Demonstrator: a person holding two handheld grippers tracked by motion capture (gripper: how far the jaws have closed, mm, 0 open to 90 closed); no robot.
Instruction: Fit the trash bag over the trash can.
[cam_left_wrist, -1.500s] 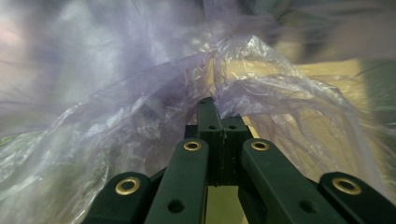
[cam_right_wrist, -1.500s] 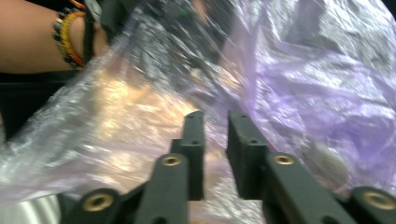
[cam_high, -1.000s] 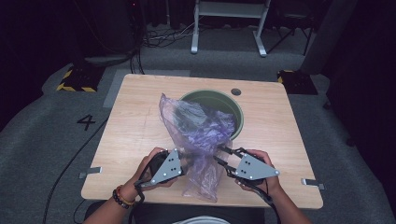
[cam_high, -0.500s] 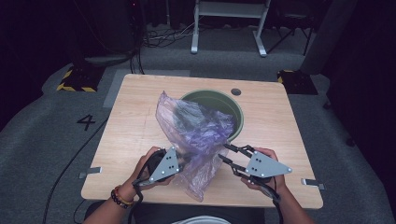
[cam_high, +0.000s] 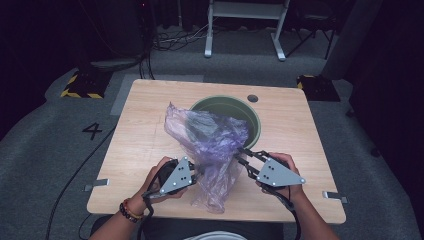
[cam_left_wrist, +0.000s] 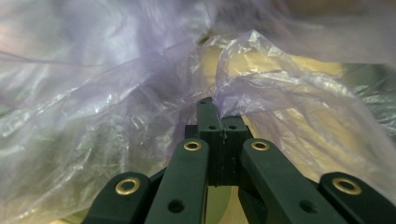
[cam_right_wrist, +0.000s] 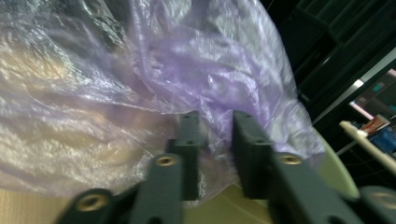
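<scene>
A crumpled, see-through purple plastic bag (cam_high: 215, 145) hangs over the front of the wooden table (cam_high: 140, 130), its top reaching over a round green bin (cam_high: 256, 122). My left gripper (cam_high: 197, 172) is shut on the bag's lower left side. In the left gripper view the jaws (cam_left_wrist: 210, 105) meet with the bag film (cam_left_wrist: 116, 93) pinched at their tips. My right gripper (cam_high: 241, 156) is at the bag's right side. In the right gripper view its jaws (cam_right_wrist: 215, 121) stand apart, with bag film (cam_right_wrist: 210, 60) lying in the gap and the bin's rim (cam_right_wrist: 336, 172) beyond.
The bin sits in the table's far middle, next to a small dark cable hole (cam_high: 252, 98). A white desk frame (cam_high: 245, 30) and cables lie on the floor behind. Bare wood lies left and right of the bag.
The right gripper shifted a little to the right and partly back. The bag's top drifted slightly left and its folds changed shape. The left hand stayed almost still.
</scene>
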